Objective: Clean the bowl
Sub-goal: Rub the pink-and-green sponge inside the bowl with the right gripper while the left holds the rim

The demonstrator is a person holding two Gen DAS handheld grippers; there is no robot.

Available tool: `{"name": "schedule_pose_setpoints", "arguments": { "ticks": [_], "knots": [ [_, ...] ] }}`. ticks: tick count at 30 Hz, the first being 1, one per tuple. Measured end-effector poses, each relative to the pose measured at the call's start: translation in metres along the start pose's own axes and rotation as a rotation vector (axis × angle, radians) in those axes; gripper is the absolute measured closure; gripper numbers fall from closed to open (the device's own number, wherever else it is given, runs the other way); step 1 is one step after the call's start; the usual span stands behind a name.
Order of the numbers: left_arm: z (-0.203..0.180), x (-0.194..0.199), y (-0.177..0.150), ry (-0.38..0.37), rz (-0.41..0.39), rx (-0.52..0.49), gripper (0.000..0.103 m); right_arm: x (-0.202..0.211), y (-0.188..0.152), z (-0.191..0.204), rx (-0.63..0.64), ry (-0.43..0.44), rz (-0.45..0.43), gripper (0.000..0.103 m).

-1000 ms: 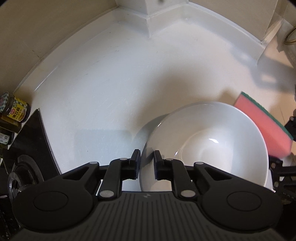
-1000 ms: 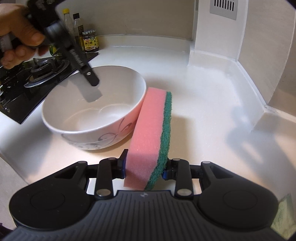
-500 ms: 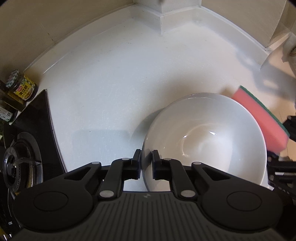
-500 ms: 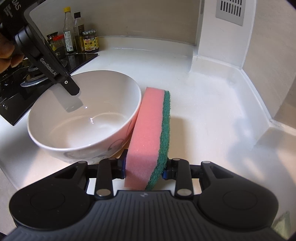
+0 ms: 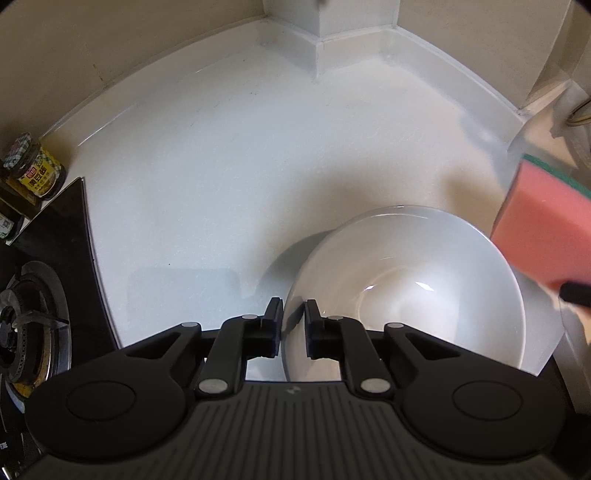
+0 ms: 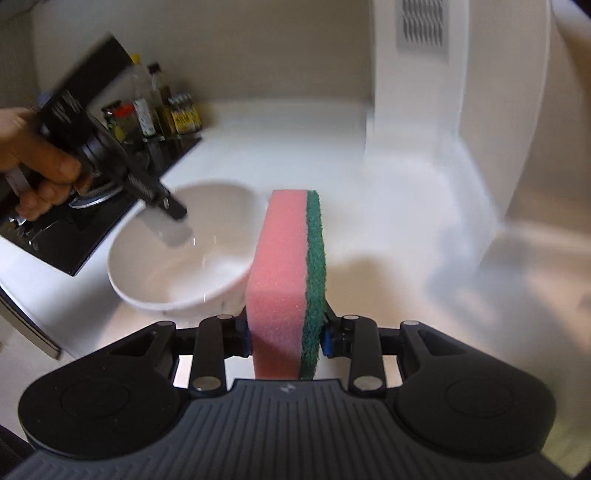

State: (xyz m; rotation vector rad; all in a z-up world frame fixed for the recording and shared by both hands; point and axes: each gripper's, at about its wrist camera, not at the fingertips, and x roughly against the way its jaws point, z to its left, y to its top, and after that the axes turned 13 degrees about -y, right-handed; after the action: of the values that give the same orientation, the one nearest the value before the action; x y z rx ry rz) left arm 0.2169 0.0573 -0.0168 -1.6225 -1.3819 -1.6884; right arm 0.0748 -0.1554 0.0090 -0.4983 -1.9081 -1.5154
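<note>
A white bowl [image 5: 406, 295] stands on the white counter [image 5: 229, 177]. My left gripper [image 5: 293, 319] straddles the bowl's near rim, one finger outside and one inside. Its jaws are opening, and a sliver of gap shows beside the inner pad. From the right wrist the same bowl [image 6: 177, 280] lies left of centre, with the left gripper [image 6: 173, 218] at its far rim. My right gripper [image 6: 286, 338] is closing on a pink sponge with a green scouring side [image 6: 284, 266] and holds it upright. The sponge [image 5: 543, 229] hangs in the air at the bowl's right edge.
A black gas hob [image 5: 33, 314] borders the counter on the left, with sauce jars [image 5: 35, 170] and bottles [image 6: 166, 110] behind it. A hand [image 6: 37, 162] grips the left tool. A wall corner post [image 5: 354, 22] and a white column [image 6: 417, 92] close off the back.
The right gripper has risen with the sponge, which now hangs above the bowl's edge instead of leaning beside it. The left jaws narrowed on the rim, then widened a little.
</note>
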Motion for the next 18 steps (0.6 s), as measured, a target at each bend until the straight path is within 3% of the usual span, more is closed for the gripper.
{"name": "schedule_pose_setpoints", "arguments": {
  "ticks": [6,8,10,12,18],
  "knots": [
    [0.013,0.010,-0.013,-0.066,-0.015,0.004,0.091,0.015,0.043,0.017,0.326,-0.011,-0.073,0.075],
    [0.017,0.011,-0.018,-0.087,-0.020,0.006,0.091,0.015,0.057,0.026,0.414,0.034,-0.069,0.075],
    [0.018,0.014,-0.024,-0.102,-0.028,0.000,0.092,0.011,0.066,0.037,0.485,0.078,-0.038,0.075],
    [0.017,0.017,-0.028,-0.109,-0.037,-0.010,0.092,-0.003,0.075,0.061,0.636,0.124,0.035,0.075],
    [0.013,0.022,-0.042,-0.102,-0.079,-0.036,0.092,-0.040,0.086,0.113,0.894,0.171,0.215,0.075]
  ]
}}
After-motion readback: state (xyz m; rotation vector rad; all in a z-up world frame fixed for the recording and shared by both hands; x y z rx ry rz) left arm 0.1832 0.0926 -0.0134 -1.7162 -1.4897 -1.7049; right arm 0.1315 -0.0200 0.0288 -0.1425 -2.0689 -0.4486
